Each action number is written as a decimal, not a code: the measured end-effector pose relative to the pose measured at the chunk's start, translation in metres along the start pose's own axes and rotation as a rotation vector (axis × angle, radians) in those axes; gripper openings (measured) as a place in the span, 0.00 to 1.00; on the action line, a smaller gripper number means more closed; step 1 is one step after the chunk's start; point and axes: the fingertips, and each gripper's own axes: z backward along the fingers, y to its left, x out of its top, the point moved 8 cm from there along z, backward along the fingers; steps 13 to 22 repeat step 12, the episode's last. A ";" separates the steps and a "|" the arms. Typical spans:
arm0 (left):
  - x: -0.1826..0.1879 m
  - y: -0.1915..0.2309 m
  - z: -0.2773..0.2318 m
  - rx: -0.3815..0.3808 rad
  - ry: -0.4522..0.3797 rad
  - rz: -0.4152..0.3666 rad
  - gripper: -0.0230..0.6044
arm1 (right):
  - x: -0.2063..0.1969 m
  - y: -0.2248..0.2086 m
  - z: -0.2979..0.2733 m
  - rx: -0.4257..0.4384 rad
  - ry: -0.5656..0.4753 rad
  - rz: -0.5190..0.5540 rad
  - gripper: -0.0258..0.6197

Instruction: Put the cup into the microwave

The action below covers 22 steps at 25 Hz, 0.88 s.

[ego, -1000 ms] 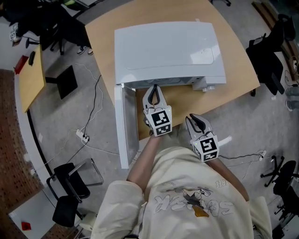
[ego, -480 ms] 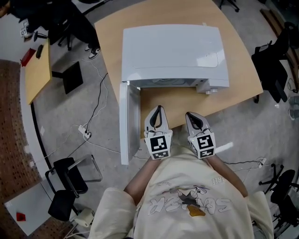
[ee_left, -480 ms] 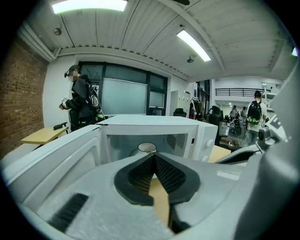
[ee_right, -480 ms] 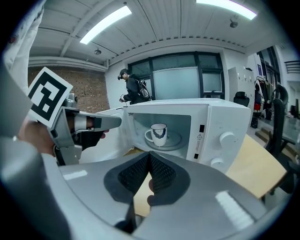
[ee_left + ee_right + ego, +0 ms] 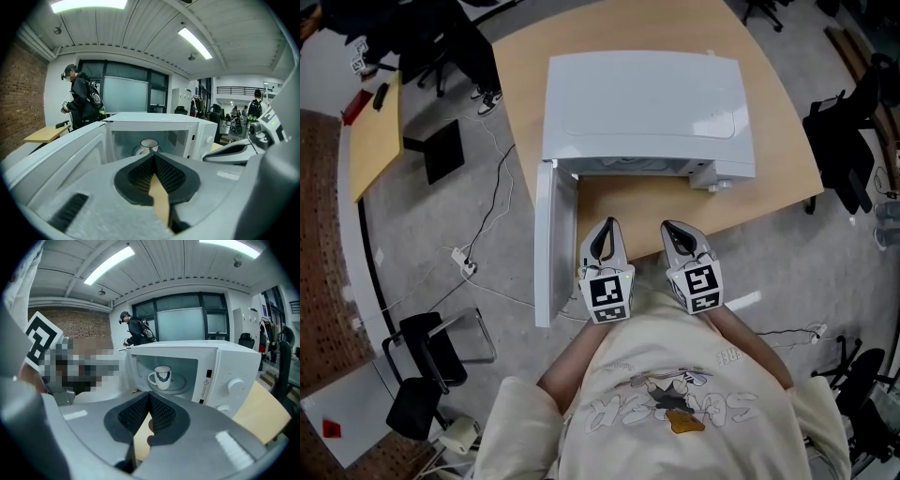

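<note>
Cup, white with a dark emblem, standing upright on the glass turntable inside the open microwave, whose door is swung out to the left; placement looks complete, with only the door left to shut. Judged from its glazed look, the cup is rigid, fairly light, smooth enough to slip and liable to chip. Its side handle, turned toward the door side, or the rim wall would give the surest hold. Left gripper and right gripper lie side by side over the near edge of the worktop, close to the person's torso and well apart from the cup, marker cubes uppermost, both aimed forward and slightly downward at the cavity. Each has its jaws fully closed, pads together, nothing between them.
</note>
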 end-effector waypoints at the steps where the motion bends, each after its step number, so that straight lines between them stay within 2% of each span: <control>1: 0.000 0.000 0.000 0.002 -0.001 0.001 0.04 | 0.001 0.000 0.000 0.001 0.000 0.001 0.05; 22: 0.003 -0.006 0.001 -0.020 -0.007 -0.016 0.04 | 0.005 -0.001 0.002 -0.003 -0.008 0.009 0.05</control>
